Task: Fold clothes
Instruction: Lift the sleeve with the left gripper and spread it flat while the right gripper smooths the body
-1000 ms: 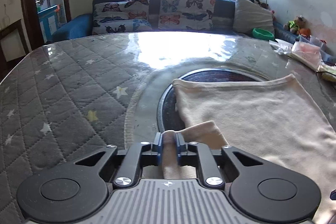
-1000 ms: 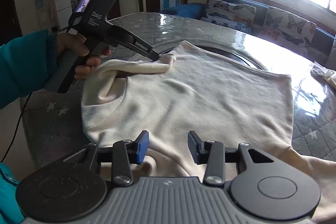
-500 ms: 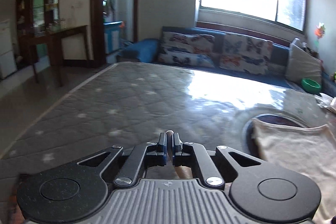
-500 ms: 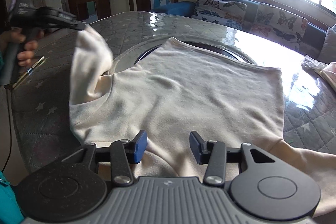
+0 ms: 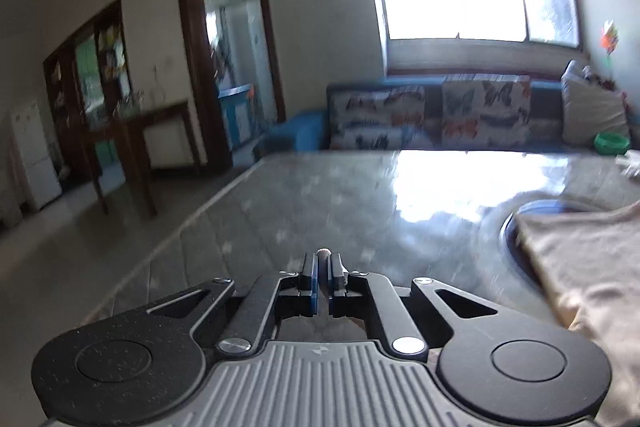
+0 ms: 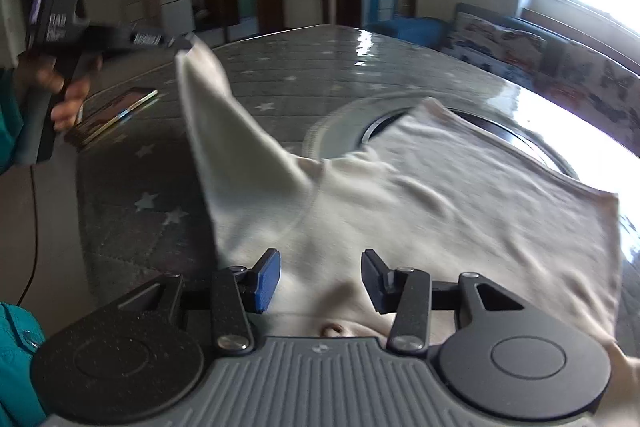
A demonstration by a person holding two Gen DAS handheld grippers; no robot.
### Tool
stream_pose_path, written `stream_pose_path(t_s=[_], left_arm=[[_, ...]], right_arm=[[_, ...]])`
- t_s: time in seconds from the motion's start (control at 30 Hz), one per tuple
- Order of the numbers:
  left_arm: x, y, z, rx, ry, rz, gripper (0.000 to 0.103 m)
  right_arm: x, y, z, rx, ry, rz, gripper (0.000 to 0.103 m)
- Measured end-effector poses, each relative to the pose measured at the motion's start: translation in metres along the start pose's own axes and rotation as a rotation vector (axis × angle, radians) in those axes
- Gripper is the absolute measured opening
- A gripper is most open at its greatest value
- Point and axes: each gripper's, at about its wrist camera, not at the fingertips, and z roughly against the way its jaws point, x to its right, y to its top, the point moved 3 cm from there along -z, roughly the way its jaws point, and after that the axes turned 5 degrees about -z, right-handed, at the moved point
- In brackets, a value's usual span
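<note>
A cream shirt (image 6: 440, 195) lies spread on the quilted table; its edge also shows in the left wrist view (image 5: 580, 267). My left gripper (image 5: 323, 263) is shut on the end of the shirt's sleeve (image 6: 224, 131) and holds it stretched up and out to the left, above the table; it also shows in the right wrist view (image 6: 182, 43). Only a nub of cloth shows between its fingers. My right gripper (image 6: 318, 277) is open and empty, just above the shirt's near edge by the collar.
The grey star-quilted table (image 6: 280, 91) has a round inset (image 6: 372, 127) partly under the shirt. A flat dark object (image 6: 116, 115) lies near the table's left edge. A sofa with butterfly cushions (image 5: 440, 115) and a green bowl (image 5: 610, 143) are beyond the far side.
My left gripper has lifted the sleeve off the shirt body and swung it out to the left, pulling it taut. My right gripper has stayed open over the near edge.
</note>
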Motion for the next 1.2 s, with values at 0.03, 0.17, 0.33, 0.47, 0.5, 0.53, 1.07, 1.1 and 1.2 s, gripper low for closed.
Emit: stream_pose_path(t_s=[0.03,0.17,0.33,0.47,0.5,0.53,1.07,1.1,1.2], left_arm=[[0.000,0.003,0.004,0.030,-0.010,-0.006,0.005],[0.000,-0.018,-0.010,-0.068,0.003,-0.065,0.005],[-0.002,-0.044,-0.033,-0.223,0.032,-0.043,0.014],[0.007,-0.042,-0.034,-0.222,0.060,-0.067,0.020],[0.011,-0.039,-0.032,-0.208,0.043,-0.074,0.023],[0.015,-0.036,-0.031,-0.195,0.024,-0.081,0.026],[0.046,-0.051,-0.076,-0.236,-0.036,-0.230,0.032],[0.044,-0.051,-0.078,-0.238,-0.024,-0.225,0.034],[0.039,-0.050,-0.081,-0.244,-0.004,-0.208,0.038]], right_arm=[[-0.004,0.001,-0.004,-0.006,0.012,0.005,0.045],[-0.016,-0.002,-0.012,-0.026,0.038,0.025,0.045],[-0.018,-0.001,-0.009,-0.027,0.041,0.034,0.045],[-0.020,-0.001,-0.008,-0.038,0.058,0.035,0.044],[-0.022,-0.002,-0.008,-0.045,0.063,0.039,0.042],[-0.023,-0.003,-0.008,-0.048,0.068,0.039,0.041],[-0.003,-0.015,0.021,-0.039,0.020,-0.027,0.040],[-0.001,-0.019,0.024,-0.051,0.018,-0.038,0.040],[0.000,-0.030,0.034,-0.070,0.025,-0.044,0.041]])
